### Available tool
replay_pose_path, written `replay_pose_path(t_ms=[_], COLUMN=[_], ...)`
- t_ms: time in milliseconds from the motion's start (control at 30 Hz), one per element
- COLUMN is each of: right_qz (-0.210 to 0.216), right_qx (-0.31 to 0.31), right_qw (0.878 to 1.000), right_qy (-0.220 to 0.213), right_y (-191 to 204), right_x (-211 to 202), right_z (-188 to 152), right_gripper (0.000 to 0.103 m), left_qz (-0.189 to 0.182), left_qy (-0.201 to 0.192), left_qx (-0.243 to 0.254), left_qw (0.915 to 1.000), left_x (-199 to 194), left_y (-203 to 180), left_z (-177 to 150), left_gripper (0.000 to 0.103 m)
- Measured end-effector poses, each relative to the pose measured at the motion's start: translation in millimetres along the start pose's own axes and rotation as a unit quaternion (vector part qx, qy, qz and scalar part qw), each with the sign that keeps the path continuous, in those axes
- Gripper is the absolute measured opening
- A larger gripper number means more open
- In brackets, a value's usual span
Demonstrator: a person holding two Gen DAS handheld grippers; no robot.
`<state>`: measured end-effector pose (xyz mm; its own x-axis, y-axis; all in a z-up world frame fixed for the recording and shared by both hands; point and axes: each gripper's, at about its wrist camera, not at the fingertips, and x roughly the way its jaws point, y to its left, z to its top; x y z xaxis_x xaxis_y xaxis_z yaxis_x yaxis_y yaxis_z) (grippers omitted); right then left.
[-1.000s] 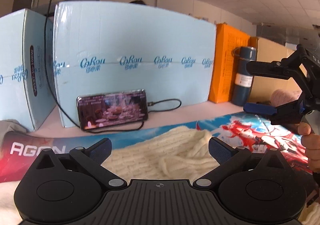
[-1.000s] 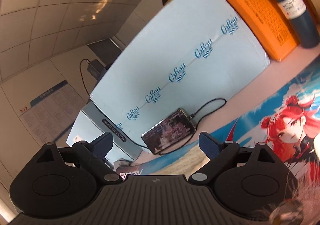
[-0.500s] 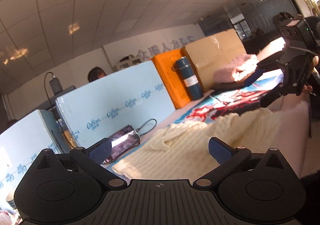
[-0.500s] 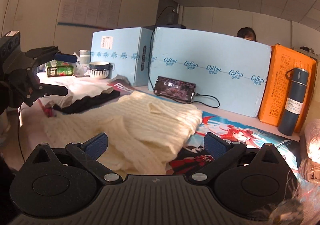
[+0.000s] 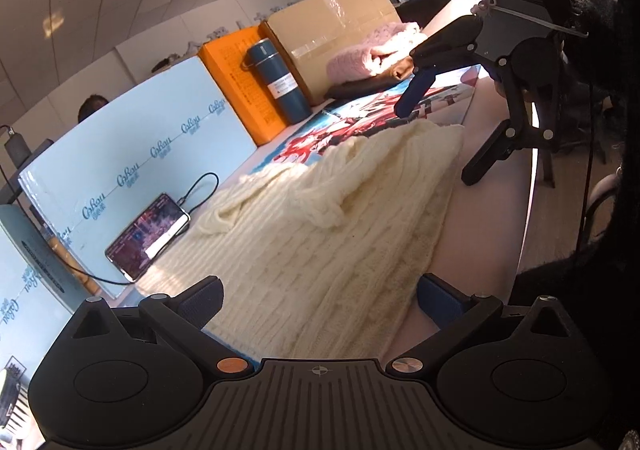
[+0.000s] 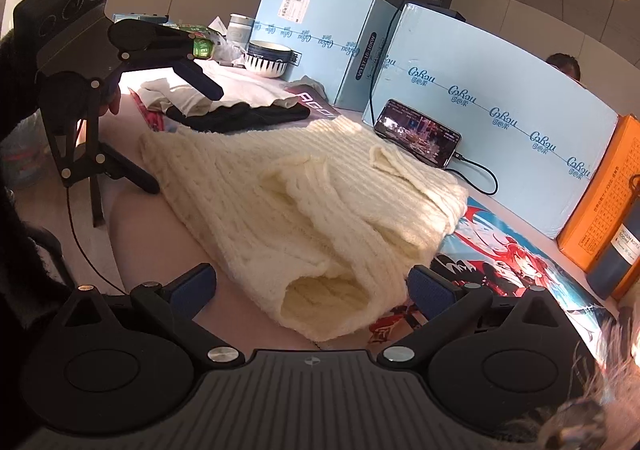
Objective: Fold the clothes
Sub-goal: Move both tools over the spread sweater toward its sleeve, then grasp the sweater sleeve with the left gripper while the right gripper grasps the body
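A cream ribbed knit sweater (image 5: 320, 217) lies partly folded on the table, a sleeve laid across its body; it also shows in the right wrist view (image 6: 304, 193). My left gripper (image 5: 320, 298) is open and empty just above the sweater's near end; in the right wrist view it (image 6: 180, 133) hangs open by the sweater's left edge. My right gripper (image 6: 312, 290) is open and empty over the sweater's sleeve opening; in the left wrist view it (image 5: 436, 141) hangs open at the sweater's far corner.
A phone (image 6: 418, 133) on a cable leans against light blue boxes (image 6: 480, 121) at the back. An orange box (image 5: 240, 85), a dark flask (image 5: 276, 77) and folded pink knitwear (image 5: 368, 57) stand to the right. Black and white clothes (image 6: 236, 105) and a bowl (image 6: 267, 58) lie to the left. The table edge (image 5: 528, 209) runs along the near side.
Both grippers have swung down and come close to the sweater's opposite ends, staying open. The sweater has not visibly moved.
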<state>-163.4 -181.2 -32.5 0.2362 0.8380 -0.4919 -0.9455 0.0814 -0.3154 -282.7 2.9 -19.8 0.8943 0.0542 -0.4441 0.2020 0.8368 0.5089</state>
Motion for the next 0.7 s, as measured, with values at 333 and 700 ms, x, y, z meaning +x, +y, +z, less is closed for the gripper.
replay_pose_path(t_ms=[333, 700], right_qz=[-0.01, -0.035], right_qx=[-0.007, 0.067], right_qw=[1.0, 0.996], right_qy=[-0.007, -0.038], right_y=[-10, -42], right_x=[20, 31], right_z=[10, 17], right_gripper=[0.103, 0.098], left_qz=[0.064, 0.051], left_qy=[-0.048, -0.001], left_qx=[-0.136, -0.086], left_qw=[0.9875, 0.995], left_x=[11, 19], left_y=[42, 23], left_z=[1, -5], left_gripper=[0.103, 0.103])
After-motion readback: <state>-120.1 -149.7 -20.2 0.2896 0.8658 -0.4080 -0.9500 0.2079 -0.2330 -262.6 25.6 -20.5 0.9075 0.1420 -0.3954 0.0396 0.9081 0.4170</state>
